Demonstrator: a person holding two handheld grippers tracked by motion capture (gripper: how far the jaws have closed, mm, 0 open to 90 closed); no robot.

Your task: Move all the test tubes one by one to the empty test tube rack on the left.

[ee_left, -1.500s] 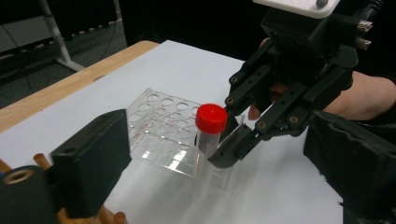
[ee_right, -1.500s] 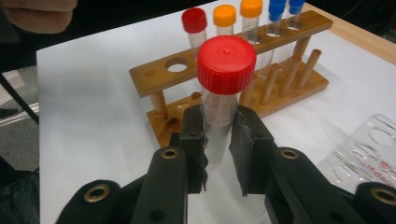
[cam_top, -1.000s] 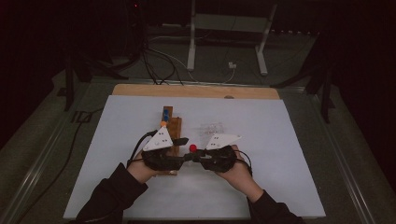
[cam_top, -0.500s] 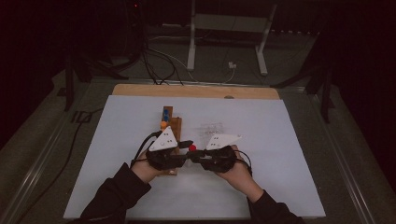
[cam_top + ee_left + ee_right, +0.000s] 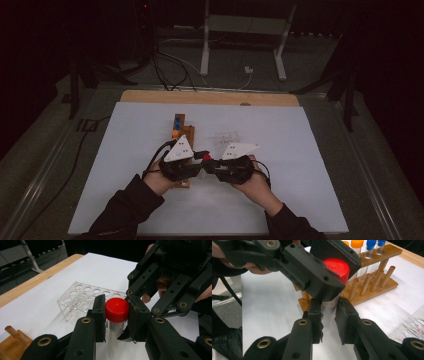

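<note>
A clear tube [image 5: 327,308] with a red screw cap [image 5: 117,310] stands upright between my two grippers, low over the white table mat [image 5: 300,165]. My right gripper [image 5: 329,317] is shut on the tube's body below the cap. My left gripper [image 5: 115,315] reaches in from the other side. Its jaws have just been closing, and both pads now press the sides of the red cap [image 5: 337,267]. In the high view the two grippers meet nose to nose at the red cap [image 5: 206,157], each held in a hand.
A wooden tube rack [image 5: 372,287] stands just behind the grippers, holding tubes with orange caps [image 5: 357,243] and blue caps [image 5: 372,243]. A clear plastic rack [image 5: 85,297] with several holes lies on the mat past the cap. A wooden board [image 5: 210,97] edges the mat's far side.
My left gripper has shifted a little to the right, onto the red cap. The right gripper and the tube have stayed where they were.
</note>
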